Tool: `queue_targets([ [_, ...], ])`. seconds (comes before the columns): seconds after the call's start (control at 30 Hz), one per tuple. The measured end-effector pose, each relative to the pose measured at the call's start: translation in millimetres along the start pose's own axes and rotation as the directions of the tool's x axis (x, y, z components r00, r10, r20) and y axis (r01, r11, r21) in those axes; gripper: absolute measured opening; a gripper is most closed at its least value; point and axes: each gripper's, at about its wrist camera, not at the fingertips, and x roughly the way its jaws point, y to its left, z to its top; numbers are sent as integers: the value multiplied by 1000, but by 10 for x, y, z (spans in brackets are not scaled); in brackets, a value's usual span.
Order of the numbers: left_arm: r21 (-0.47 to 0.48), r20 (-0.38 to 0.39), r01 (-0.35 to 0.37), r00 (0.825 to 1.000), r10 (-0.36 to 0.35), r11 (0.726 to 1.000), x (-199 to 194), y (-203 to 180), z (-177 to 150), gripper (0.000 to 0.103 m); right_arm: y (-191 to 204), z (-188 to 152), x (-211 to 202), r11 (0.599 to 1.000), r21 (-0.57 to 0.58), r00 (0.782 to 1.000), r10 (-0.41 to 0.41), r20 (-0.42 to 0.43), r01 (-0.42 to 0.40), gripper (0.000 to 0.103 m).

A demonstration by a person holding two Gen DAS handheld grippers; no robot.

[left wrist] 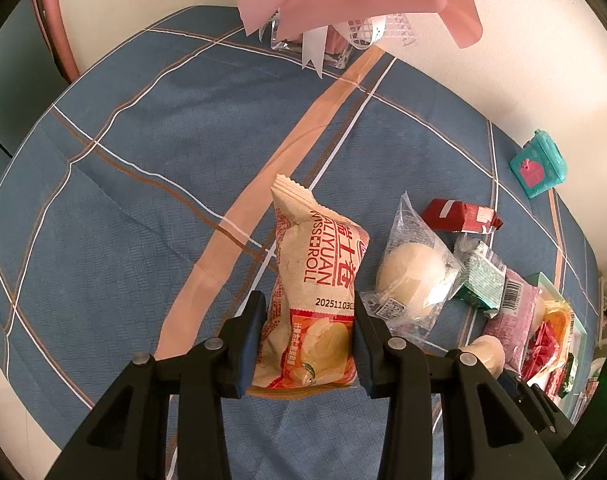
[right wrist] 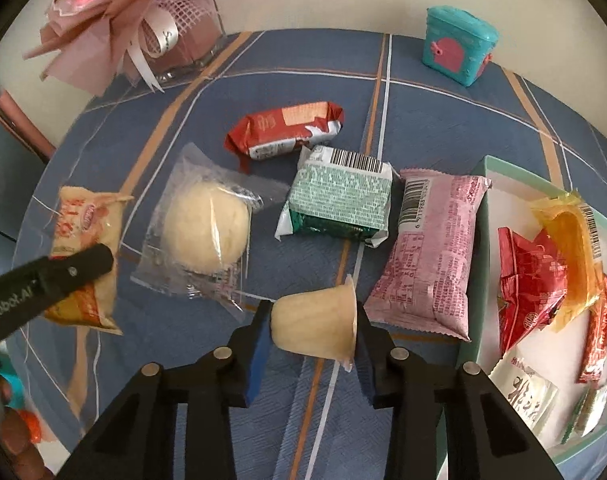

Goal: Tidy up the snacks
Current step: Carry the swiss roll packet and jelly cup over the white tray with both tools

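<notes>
Left wrist view: left tongs (left wrist: 308, 346) clamped on the Swiss roll packet (left wrist: 317, 292), held above the blue checked surface (left wrist: 143, 184). Right tongs (right wrist: 313, 346) grip a pale jelly cup (right wrist: 315, 322) on its side, just beside the pink packet (right wrist: 431, 252) and tray (right wrist: 479, 264).

Both grippers were black plastic. The left gripper (left wrist: 309, 344) and the right gripper (right wrist: 313, 354) each had blue pads inside the fingers, round silver screw heads at the linkage pivots, and triangular cut-outs in the arms. The left gripper's finger bore white lettering.
</notes>
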Motion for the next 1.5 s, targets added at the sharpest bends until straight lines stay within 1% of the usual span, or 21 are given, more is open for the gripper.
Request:
queue_targets([
  [0.37,16,11,5,1000,-6,1000,-95,-14,-9,42,4,19,-309,999,8,997,42,62,-43,40],
  [0.53,36,19,12,1000,-13,999,-167,-110,-33,42,8,1,-365,998,26,995,57,81,-59,40],
  [0.7,73,29,25,999,-27,997,-264,-300,-91,42,-168,-31,-524,995,65,991,66,112,-73,40],
  [0.8,103,38,35,999,-39,994,-330,-453,-139,42,-318,-36,-646,993,99,989,57,138,-71,40],
  [0.9,134,38,51,998,-56,990,-383,-621,-195,41,-529,-33,-709,988,145,988,33,152,-55,40],
  [1.0,176,36,62,997,-69,983,-422,-816,-269,42,-827,-40,-766,977,211,987,9,160,-43,40],
  [1.17,265,33,81,995,-93,961,-461,-1229,-413,41,-1324,-95,-915,949,316,984,-56,172,-1,40],
  [1.3,353,27,93,994,-109,931,-479,-1607,-583,42,-1702,-174,-1031,922,388,980,-87,177,12,40],
  [1.5,498,3,121,990,-141,858,-505,-2169,-938,42,-2085,-281,-1189,887,461,974,-127,186,28,40],
])
